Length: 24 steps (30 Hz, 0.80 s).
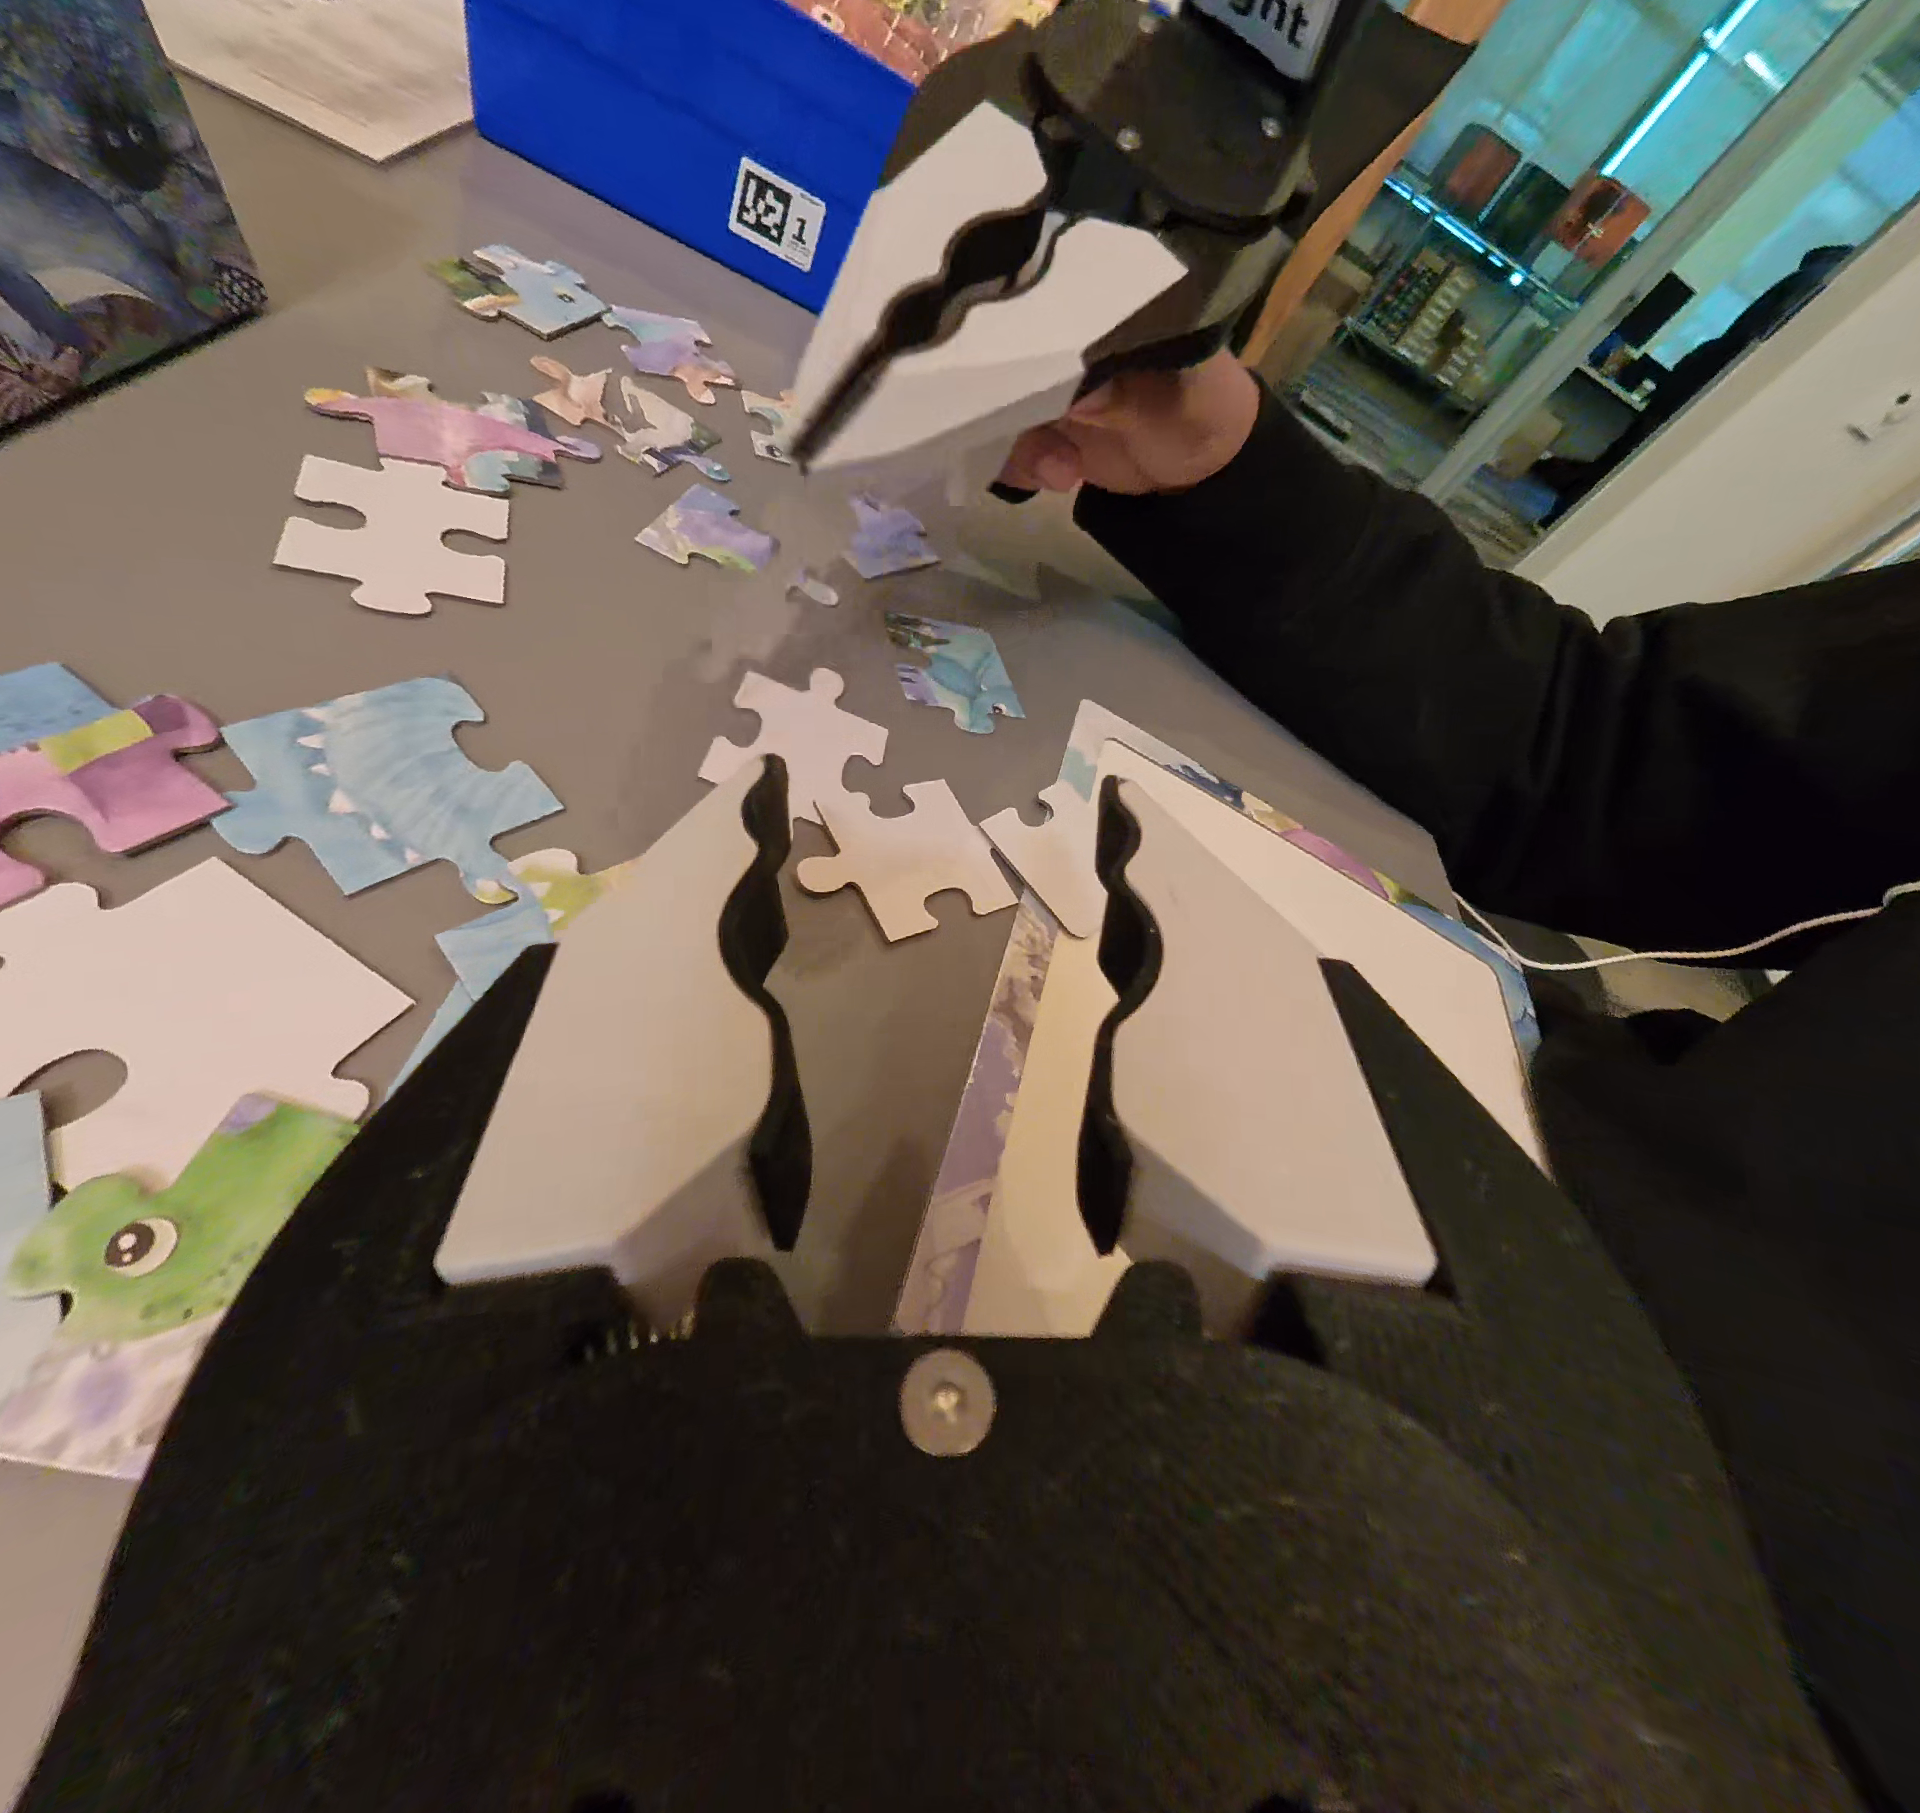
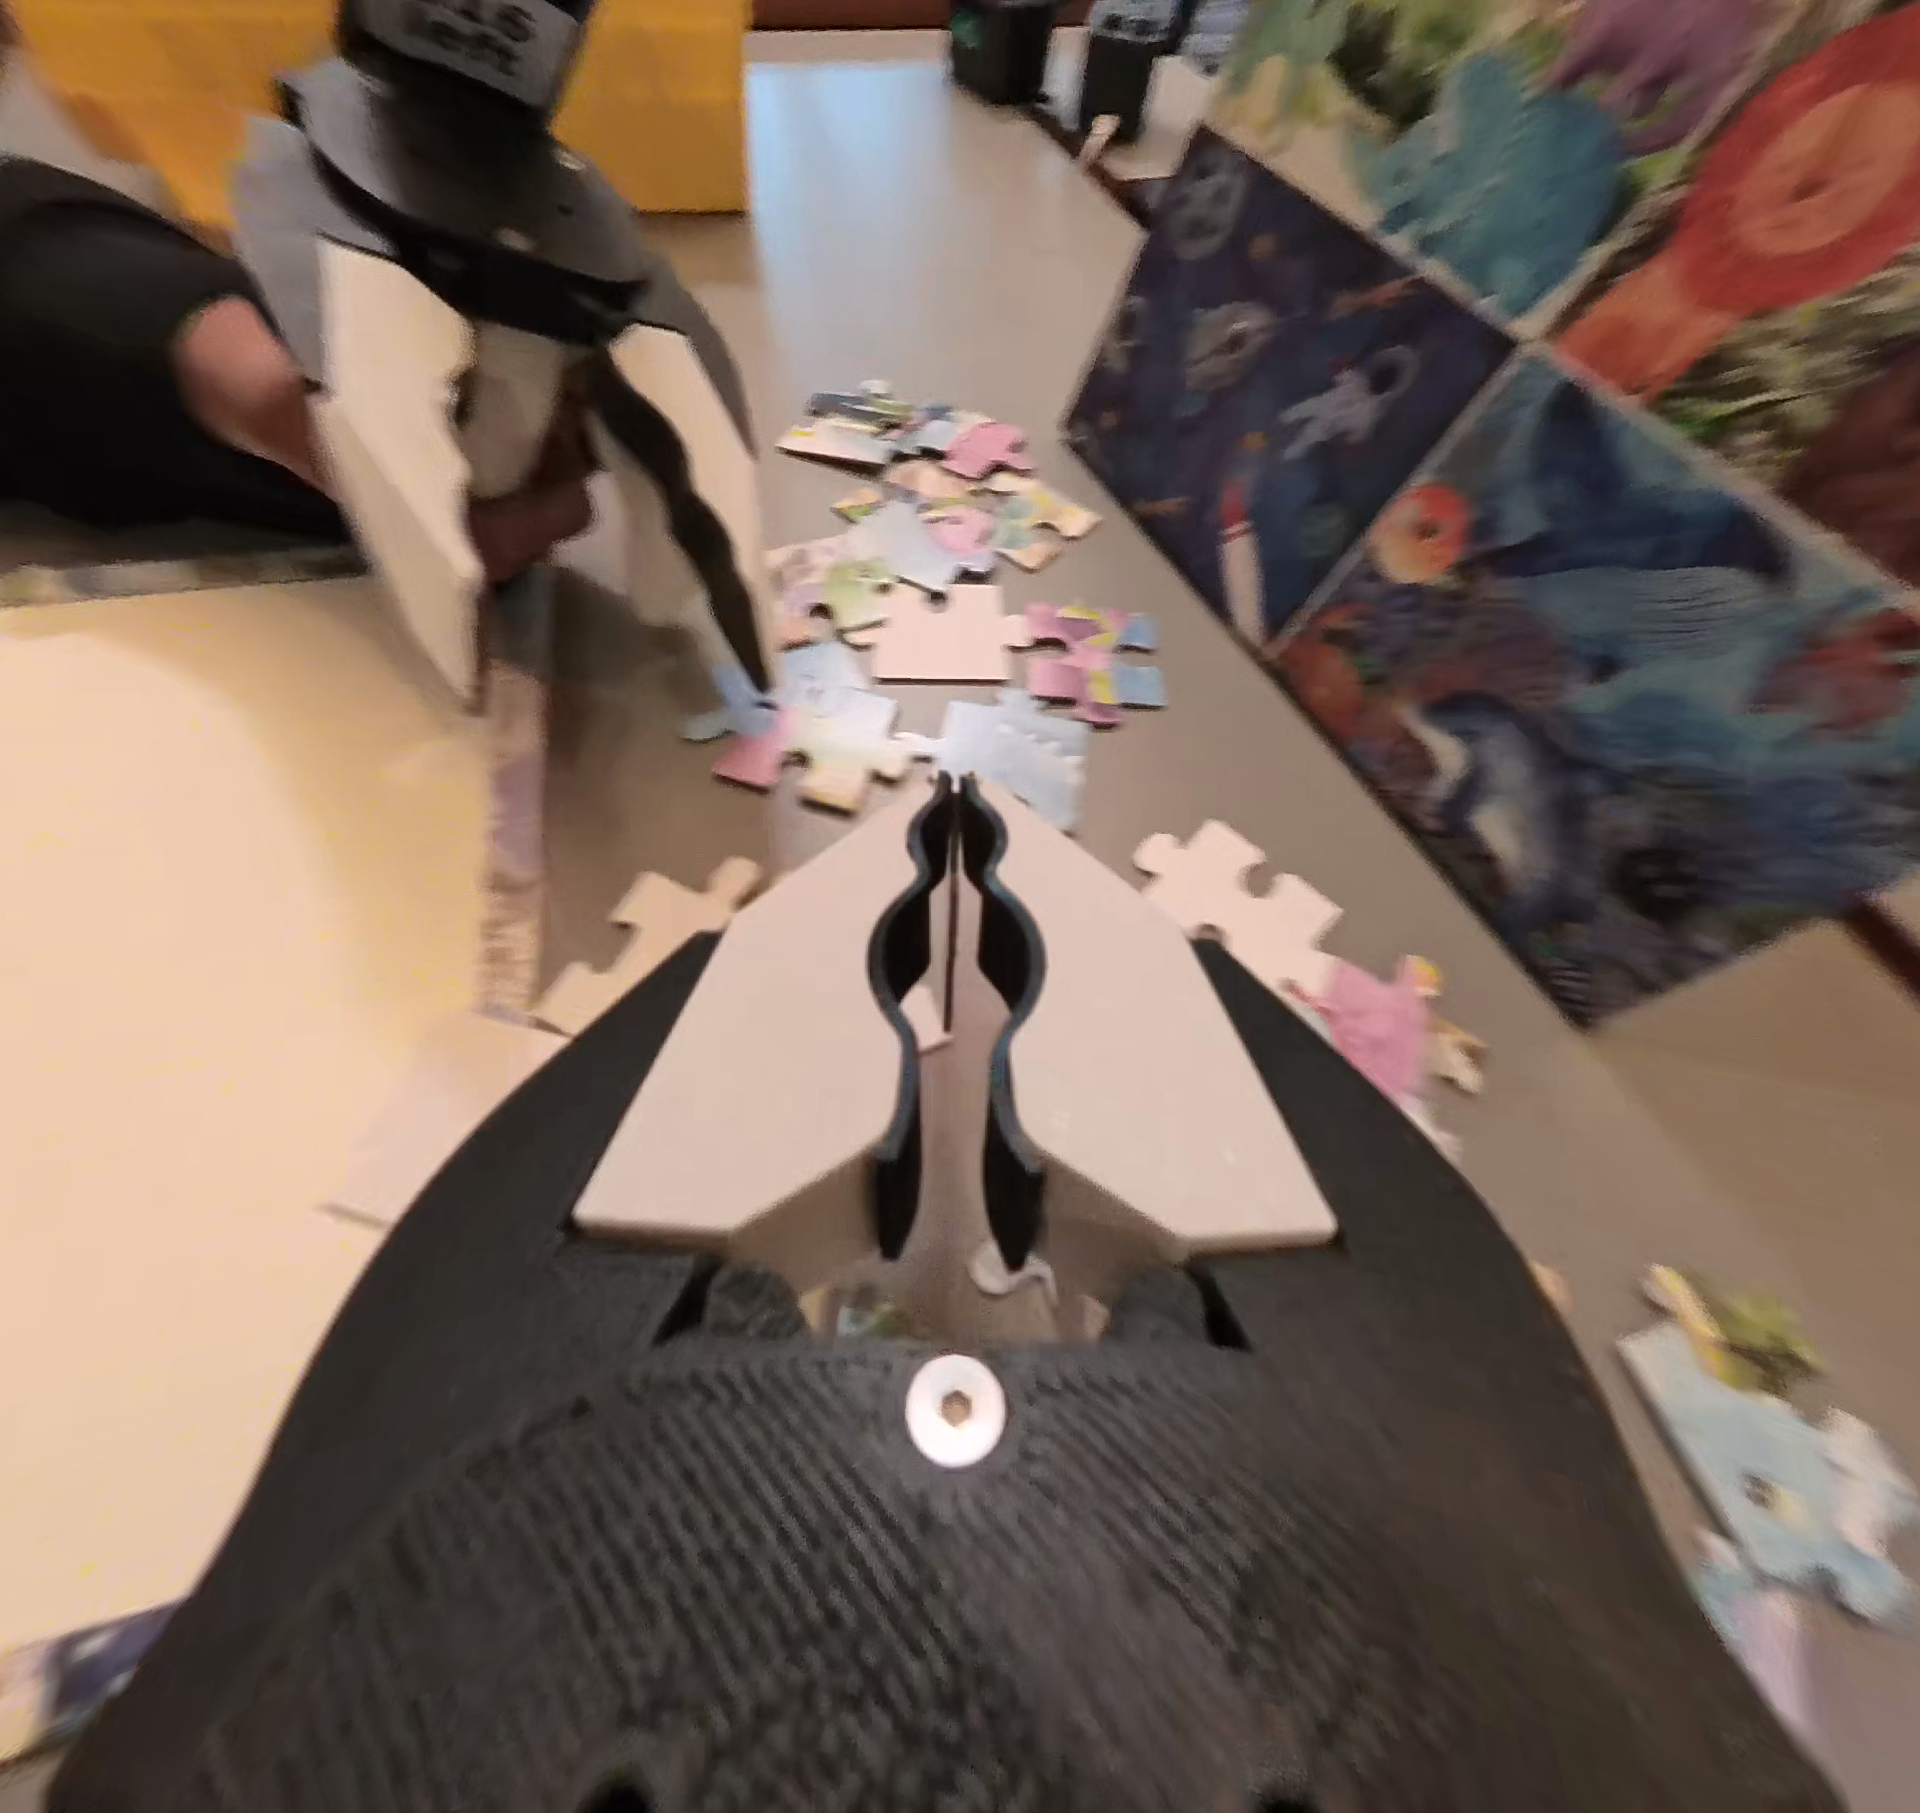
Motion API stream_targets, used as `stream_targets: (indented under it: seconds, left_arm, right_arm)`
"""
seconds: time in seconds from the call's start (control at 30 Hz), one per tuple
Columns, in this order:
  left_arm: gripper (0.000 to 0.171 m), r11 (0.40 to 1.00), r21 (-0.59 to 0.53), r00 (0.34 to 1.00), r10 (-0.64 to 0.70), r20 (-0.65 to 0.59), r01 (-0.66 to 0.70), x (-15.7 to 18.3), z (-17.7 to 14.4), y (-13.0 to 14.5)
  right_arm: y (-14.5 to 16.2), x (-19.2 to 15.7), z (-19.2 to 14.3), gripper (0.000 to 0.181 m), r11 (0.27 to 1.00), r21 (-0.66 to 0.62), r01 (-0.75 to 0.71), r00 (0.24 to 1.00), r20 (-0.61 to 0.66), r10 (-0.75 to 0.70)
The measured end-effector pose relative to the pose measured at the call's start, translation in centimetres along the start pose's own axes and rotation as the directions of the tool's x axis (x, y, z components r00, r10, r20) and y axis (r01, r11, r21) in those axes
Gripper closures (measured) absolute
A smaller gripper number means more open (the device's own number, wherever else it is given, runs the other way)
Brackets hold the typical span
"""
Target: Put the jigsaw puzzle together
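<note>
Jigsaw pieces lie scattered on the grey table [image 1: 582, 641]: a blue spiked piece [image 1: 384, 787], a green dinosaur piece [image 1: 177, 1233], and white face-down pieces [image 1: 914, 859]. My left gripper [image 1: 935, 787] is open and empty, low over the face-down pieces, its right finger over the white puzzle board [image 1: 1351, 890]. My right gripper [image 1: 805, 449] is shut above the far small pieces [image 1: 707, 527], with nothing seen in it. In the right wrist view the right gripper [image 2: 956, 781] points at a pale blue piece [image 2: 1018, 745]; the left gripper [image 2: 613, 672] is open beside the board [image 2: 208, 880].
A blue box [image 1: 644, 49] stands at the back of the table, a picture-covered puzzle box [image 1: 83, 153] at the left. In the right wrist view, picture boxes [image 2: 1558, 620] wall the right side and a yellow box [image 2: 665, 101] stands far back. A person's sleeve [image 1: 1507, 724] crosses the right.
</note>
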<state>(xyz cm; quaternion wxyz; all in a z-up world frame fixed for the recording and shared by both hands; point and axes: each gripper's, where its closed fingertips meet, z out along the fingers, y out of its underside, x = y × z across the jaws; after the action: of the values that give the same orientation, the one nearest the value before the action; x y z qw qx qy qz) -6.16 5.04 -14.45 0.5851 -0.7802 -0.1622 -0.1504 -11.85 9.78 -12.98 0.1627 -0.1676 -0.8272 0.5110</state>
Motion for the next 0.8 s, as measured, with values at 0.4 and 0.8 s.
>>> stream_targets:
  seconds: [0.4,0.8]
  left_arm:
    - [0.115,1.000,0.017,1.000,-0.017,0.003,0.017,-0.4,-0.3,-0.2]
    - [0.115,1.000,0.016,1.000,-0.011,0.006,0.011,-0.4,-0.4,-0.2]
  right_arm:
    - [4.6,-0.5,2.0,0.170,0.909,-0.301,0.289,0.948,-0.044,-0.316]
    - [4.6,-0.8,0.9,0.146,0.955,-0.256,0.148,0.989,0.011,-0.150]
